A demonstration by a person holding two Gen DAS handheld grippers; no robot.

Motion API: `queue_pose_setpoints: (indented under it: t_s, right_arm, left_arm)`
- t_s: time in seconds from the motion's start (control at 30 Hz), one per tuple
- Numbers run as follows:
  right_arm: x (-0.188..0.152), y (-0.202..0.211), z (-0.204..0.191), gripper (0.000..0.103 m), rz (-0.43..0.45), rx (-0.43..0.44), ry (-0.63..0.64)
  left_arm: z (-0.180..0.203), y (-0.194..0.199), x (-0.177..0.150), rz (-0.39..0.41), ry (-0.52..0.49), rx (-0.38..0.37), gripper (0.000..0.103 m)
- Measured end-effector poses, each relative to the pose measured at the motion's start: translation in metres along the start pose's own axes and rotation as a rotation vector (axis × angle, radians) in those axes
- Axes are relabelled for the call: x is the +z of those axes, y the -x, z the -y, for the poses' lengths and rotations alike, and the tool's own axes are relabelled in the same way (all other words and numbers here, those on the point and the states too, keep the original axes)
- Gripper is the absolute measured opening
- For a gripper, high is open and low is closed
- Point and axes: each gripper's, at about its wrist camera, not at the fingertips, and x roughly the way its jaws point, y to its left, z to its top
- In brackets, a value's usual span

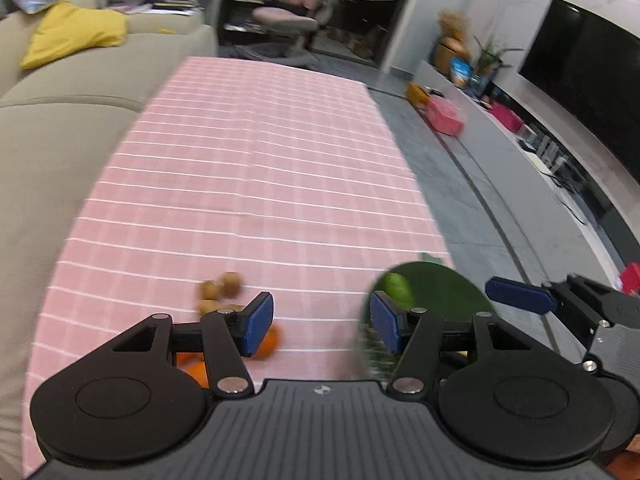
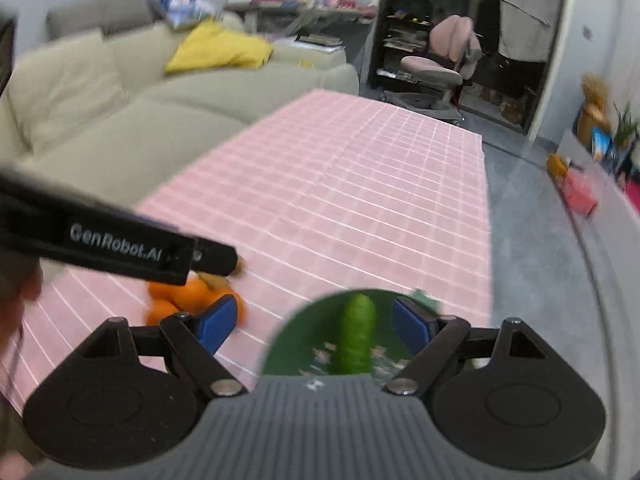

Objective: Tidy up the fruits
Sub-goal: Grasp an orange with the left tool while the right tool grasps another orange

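Left gripper [image 1: 322, 322]: jaws apart, nothing between the blue pads; bare pink checked cloth shows in the gap.

Right gripper [image 2: 316, 326]: jaws apart, pads clear of everything. A cucumber [image 2: 356, 334] lies lengthwise in the gap between them, touching neither pad.

Tabletop [image 1: 256, 168]: covered by the pink cloth with white grid lines, mostly bare beyond both pairs of jaws.

Plate [image 2: 304, 340]: dark green, round, at the near right edge of the cloth. It sits under the right jaws and carries the cucumber; a pale speckled pattern shows on its near part. In the left wrist view the plate [image 1: 448, 292] lies behind the right-hand pad, with the cucumber [image 1: 396, 288] just beyond that pad's tip.

Oranges [image 2: 188, 298]: a small cluster on the cloth, just beyond and beside the left-hand pad of the right jaws. In the left wrist view the oranges [image 1: 268, 344] are partly hidden behind the left-hand pad.

Small brown fruits [image 1: 220, 290]: a few, blurred, kind not clear, on the cloth just ahead of the left-hand pad of the left jaws, beyond the oranges.

Sofa [image 1: 72, 120]: beige, alongside the left edge of the cloth, with a yellow cushion [image 1: 76, 36] on it.
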Motion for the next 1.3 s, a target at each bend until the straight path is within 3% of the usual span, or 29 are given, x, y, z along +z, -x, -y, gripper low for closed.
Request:
queue_pose_setpoints:
  t_s: [0.17,0.33,0.57,0.77,0.87,1.0,1.3]
  right_arm:
    - [0.004,-0.006,-0.032,0.081,0.035,0.05,-0.079]
    - [0.006,-0.017,-0.068,0.08,0.018,0.097,-0.031]
    - [-0.004,-0.038,-0.101,0.065,-0.021,0.139,0.07]
    - [-0.016,-0.06,-0.108,0.053,-0.092,0.144,0.119]
    - [-0.022,-0.071,-0.112,0.048,-0.105,0.095,0.17]
    - [-0.028,-0.08,-0.114,0.047,-0.105,0.036,0.266]
    - [-0.033,-0.098,-0.106,0.047,-0.121,0.038,0.342]
  left_arm:
    - [-0.034,0.008,-0.007,0.008,0.045,0.055,0.066]
    - [-0.072,0.011,-0.02,-0.012,0.126,0.069,0.066]
    - [-0.111,0.0,-0.041,-0.081,0.207,0.064,0.063]
    - [-0.117,-0.022,-0.053,-0.155,0.234,-0.002,0.063]
    - [-0.116,-0.033,-0.059,-0.186,0.24,-0.004,0.063]
    - [-0.114,-0.048,-0.063,-0.215,0.255,-0.012,0.063]
    - [-0.109,-0.077,-0.067,-0.271,0.293,0.003,0.063]
